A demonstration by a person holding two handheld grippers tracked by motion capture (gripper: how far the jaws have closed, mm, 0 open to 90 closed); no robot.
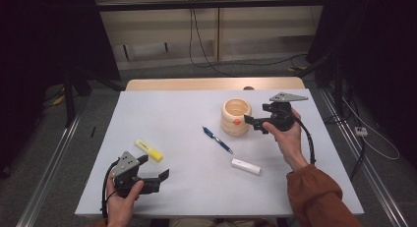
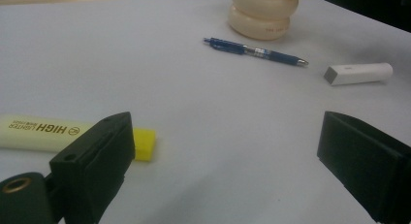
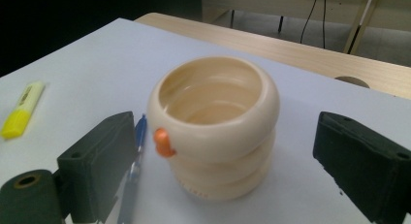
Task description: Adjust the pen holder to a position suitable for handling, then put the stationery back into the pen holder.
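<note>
The cream ringed cup (image 3: 213, 132) stands upright on the counter (image 1: 167, 114), and in the right gripper view it sits between the two black jaws and a little ahead of them. The jaws of the right gripper (image 1: 256, 123) are wide apart, with free space at both sides of the cup, so nothing is gripped yet. The cup looks empty inside, and a small orange knob (image 3: 164, 142) sticks out from its wall on the side of the left jaw.

Just beside that jaw, partly behind it, lies the blue pen (image 2: 254, 51). The white capped stick (image 2: 357, 73) lies apart from the cup, and in the left gripper view it is ahead of the right jaw. The yellow highlighter (image 2: 63, 134) lies flat, and its cap end comes out from behind the left jaw of the left gripper (image 1: 156, 170). Here too the jaws stand wide apart and hold nothing.

I judge that the work is only at its start: all three writing things are on the counter and none is in the cup. The right gripper seems ready to steady the cup, and the left one is nearest to the highlighter.
</note>
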